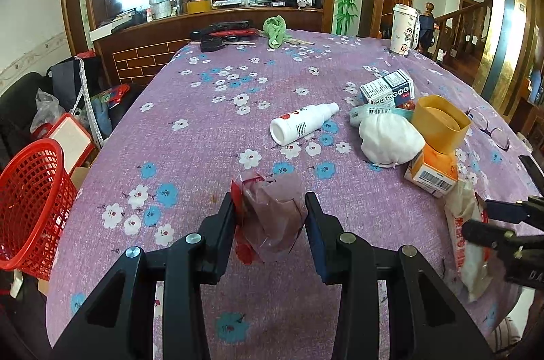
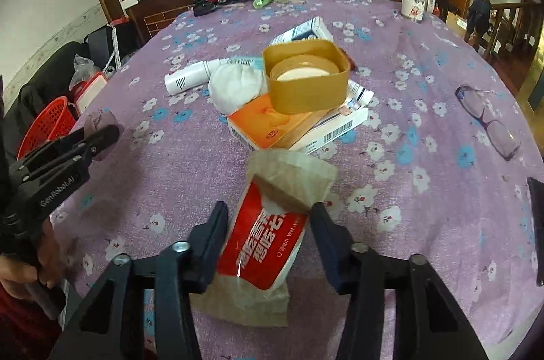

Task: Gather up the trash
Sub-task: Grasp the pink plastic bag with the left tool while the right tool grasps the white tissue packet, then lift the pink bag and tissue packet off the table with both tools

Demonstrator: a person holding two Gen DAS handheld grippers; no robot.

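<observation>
Crumpled reddish plastic wrapper (image 1: 272,213) sits pinched between your left gripper's (image 1: 271,207) fingers, above the purple floral counter (image 1: 204,128). Your right gripper (image 2: 268,217) clamps the red-and-white wet-wipe packet (image 2: 265,244), its torn end pointing to twelve o'clock. A red basket (image 1: 30,203) waits at nine o'clock.

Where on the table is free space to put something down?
Free: the cloth left of the white bottle, toward the red basket; also between the yellow tub and the glasses. Crowded: the boxes pile around the tub.
</observation>
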